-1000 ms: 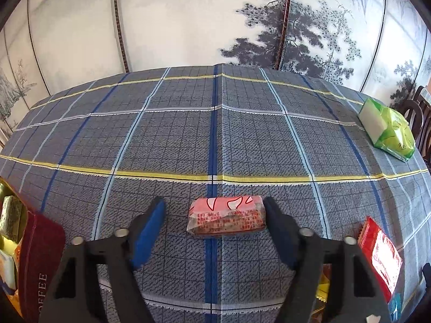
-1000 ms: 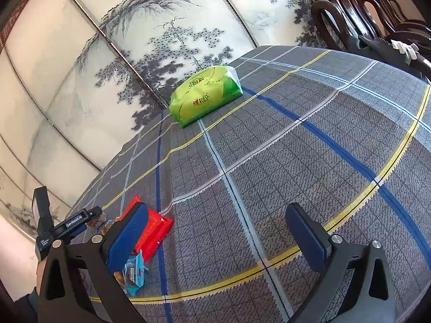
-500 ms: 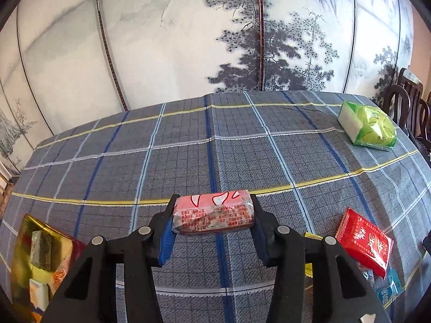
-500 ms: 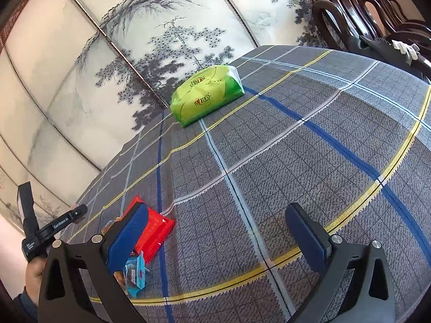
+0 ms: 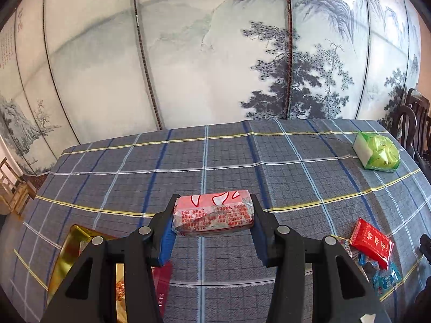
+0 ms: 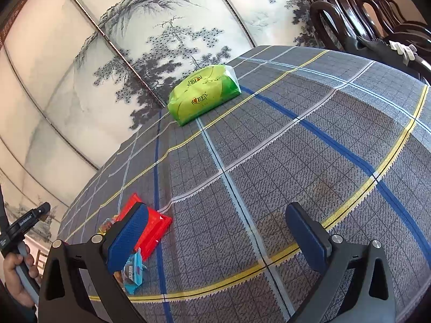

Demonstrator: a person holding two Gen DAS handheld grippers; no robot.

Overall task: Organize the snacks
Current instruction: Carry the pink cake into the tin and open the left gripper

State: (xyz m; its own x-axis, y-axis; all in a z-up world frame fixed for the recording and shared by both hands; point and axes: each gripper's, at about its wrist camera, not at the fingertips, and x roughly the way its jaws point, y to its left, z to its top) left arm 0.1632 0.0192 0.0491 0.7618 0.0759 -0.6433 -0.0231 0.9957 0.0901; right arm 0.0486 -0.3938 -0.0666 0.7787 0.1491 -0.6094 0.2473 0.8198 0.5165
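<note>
The pink snack pack (image 5: 212,214), flat on the plaid tablecloth (image 5: 269,161) a second ago, is now pinched end to end by the left gripper (image 5: 212,224) and raised off the cloth. The carry is likely headed to the gold-lined box (image 5: 71,245), near left. The pack is a soft, crinkly foil brick with red print. The right gripper (image 6: 221,232) is held spread wide and empty beside the red packet (image 6: 150,226). A glossy green tissue pack (image 6: 204,94) is seen far right.
</note>
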